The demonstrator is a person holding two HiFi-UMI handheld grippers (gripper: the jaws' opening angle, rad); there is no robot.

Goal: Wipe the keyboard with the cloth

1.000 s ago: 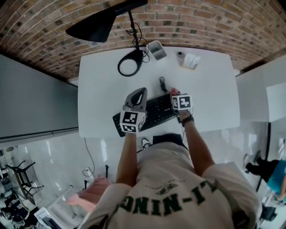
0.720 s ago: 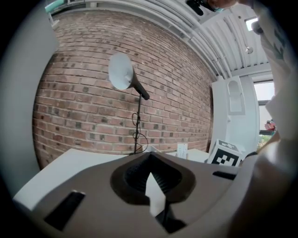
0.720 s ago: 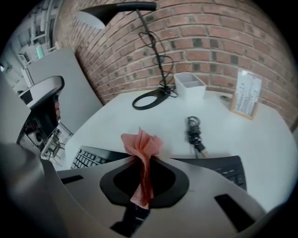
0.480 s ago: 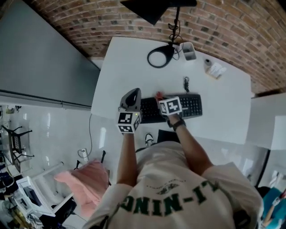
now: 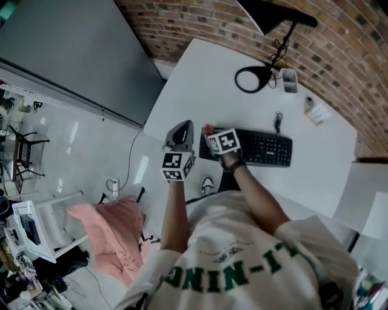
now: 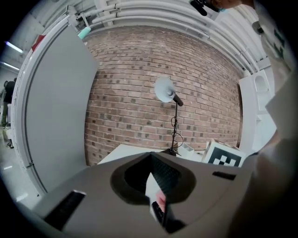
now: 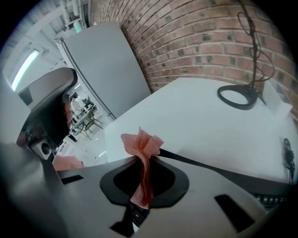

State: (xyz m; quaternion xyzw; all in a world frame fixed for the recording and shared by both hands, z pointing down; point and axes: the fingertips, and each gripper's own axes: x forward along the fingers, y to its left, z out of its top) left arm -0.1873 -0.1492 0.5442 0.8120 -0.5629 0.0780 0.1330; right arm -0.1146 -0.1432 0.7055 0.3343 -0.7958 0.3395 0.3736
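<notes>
We've got a white bench (image 5: pixel 200 91) up against a brick wall (image 5: pixel 200 24), with a black lamp (image 5: pixel 273 13) at the back and a small grey tray (image 5: pixel 290 80) just beside its ring base. There's a grey panel (image 5: pixel 79 48) off to the left and pink fabric (image 5: pixel 115 233) down on the floor (image 5: pixel 73 139).

Your cloth (image 7: pixel 142 153): pink open-weave fabric, coarse-textured. Keyboard (image 5: pixel 260 148): black matt plastic. Surface (image 5: pixel 200 91): white, smooth, low sheen. Wall (image 6: pixel 139 93) ahead of you: rough red brick. Floor (image 5: pixel 79 139): glossy pale tile.

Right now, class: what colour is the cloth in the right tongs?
Salmon pink; the cloth shows best in the right gripper view.
</notes>
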